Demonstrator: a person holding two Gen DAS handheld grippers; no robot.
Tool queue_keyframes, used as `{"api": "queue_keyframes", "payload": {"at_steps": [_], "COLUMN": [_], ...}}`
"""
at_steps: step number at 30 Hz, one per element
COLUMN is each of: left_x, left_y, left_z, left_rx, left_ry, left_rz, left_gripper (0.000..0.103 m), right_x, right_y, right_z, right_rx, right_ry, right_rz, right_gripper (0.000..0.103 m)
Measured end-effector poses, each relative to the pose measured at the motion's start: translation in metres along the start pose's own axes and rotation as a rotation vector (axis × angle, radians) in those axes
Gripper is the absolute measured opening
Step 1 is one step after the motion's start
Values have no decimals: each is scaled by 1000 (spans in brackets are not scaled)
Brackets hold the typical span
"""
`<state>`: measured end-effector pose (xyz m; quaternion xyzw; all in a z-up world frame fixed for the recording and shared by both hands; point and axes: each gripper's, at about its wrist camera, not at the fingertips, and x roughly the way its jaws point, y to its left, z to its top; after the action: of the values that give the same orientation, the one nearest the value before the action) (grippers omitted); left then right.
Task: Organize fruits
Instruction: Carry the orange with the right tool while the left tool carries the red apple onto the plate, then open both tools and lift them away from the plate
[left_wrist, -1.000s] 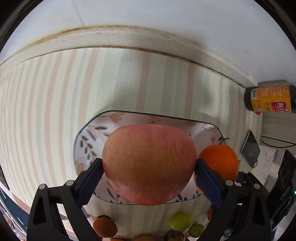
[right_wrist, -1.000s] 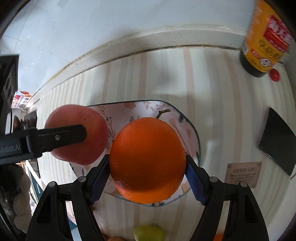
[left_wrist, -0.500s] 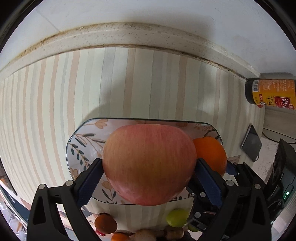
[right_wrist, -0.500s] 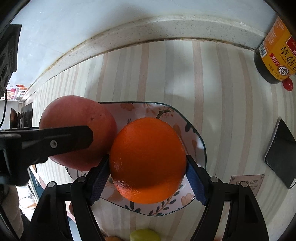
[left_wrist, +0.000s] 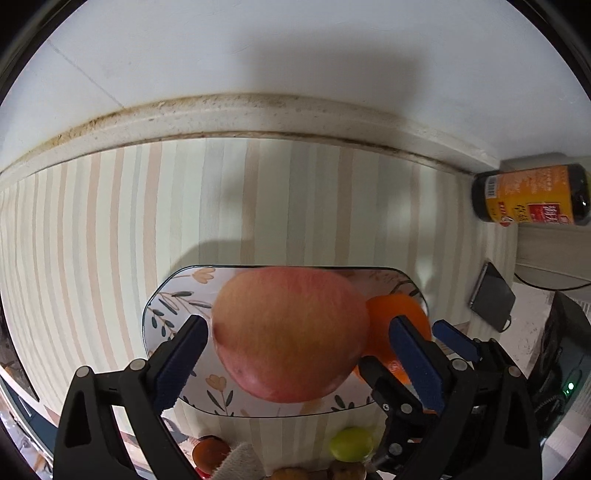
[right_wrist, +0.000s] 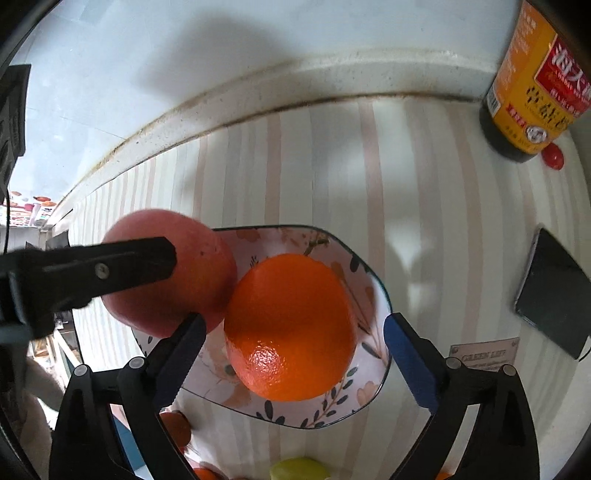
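Looking down both wrist cameras at once, we have two big fruits sharing one floral plate (right_wrist: 373, 295).

Our right gripper (right_wrist: 293, 365) has just been opening its jaws: the blue pads now stand clear on both sides of the orange (right_wrist: 291, 328), which sits between them on the plate but is no longer pinched. So the orange reads as delivered, and for that hand the way out is straight up and back along the fingers.

Our left gripper (left_wrist: 295, 363) straddles the apple (left_wrist: 291, 332). We see a sliver of gap at the left pad and the right pad looks just off the skin too, so we judge the jaws open around it, with the apple resting on the plate.

What the next move turns on is this: apple and orange are touching, apple on the left, orange on the right, and the left gripper's right finger sits in the tight spot beside that contact. We judge a clean vertical lift safest; any sideways drift could nudge the orange.

Counting: one apple, one orange, one plate. At the near edge of the striped mat (left_wrist: 258, 206) we make out one small green fruit (left_wrist: 351, 443) and a few small orange and brown ones, too cropped to count. One dark sauce bottle (right_wrist: 532, 81), one phone (right_wrist: 554, 295).
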<state>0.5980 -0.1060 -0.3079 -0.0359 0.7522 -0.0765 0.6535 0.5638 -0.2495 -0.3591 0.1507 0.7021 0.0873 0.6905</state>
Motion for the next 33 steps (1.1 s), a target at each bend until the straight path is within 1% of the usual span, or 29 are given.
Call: {"api": "queue_keyframes", "payload": {"at_steps": [4, 6, 10, 13, 15, 18, 21, 26, 28, 33], "left_x": [-8, -17, -48, -65, -73, -78, -84, -95, -100, -115], "left_y": [-2, 5, 18, 28, 36, 41, 48, 55, 57, 59], "left_z": [-13, -19, -41, -66, -86, -111, -141, -193, -212, -252], "left_rx": [11, 5, -31, -59, -74, -87, -84, -35, -14, 50], "left_ry": [-32, -69, -199, -277, -312, -353, -389, -452, -462, -498], "left_rz": [26, 37, 76, 103, 121, 149, 174, 203, 195, 193], "left_gripper": [100, 100, 100, 100, 100, 100, 100, 100, 100, 100], "right_x": [-10, -18, -35, -44, -51, -67, -81, -115, -131, -157], "right_y": [0, 1, 1, 3, 3, 3, 14, 31, 41, 66], "right_z": [-3, -5, -18, -30, -40, -62, -86, -132, -155, -194], "right_rx": [-3, -2, -10, -16, -23, -38, -57, -67, -67, -60], "right_ry": [-15, -41, -89, -111, -128, -154, -191, -264, -297, -365], "right_rz": [-9, -23, -63, -83, -93, -107, -133, -157, -168, -197], "right_gripper": [99, 99, 99, 99, 99, 99, 99, 99, 99, 99]}}
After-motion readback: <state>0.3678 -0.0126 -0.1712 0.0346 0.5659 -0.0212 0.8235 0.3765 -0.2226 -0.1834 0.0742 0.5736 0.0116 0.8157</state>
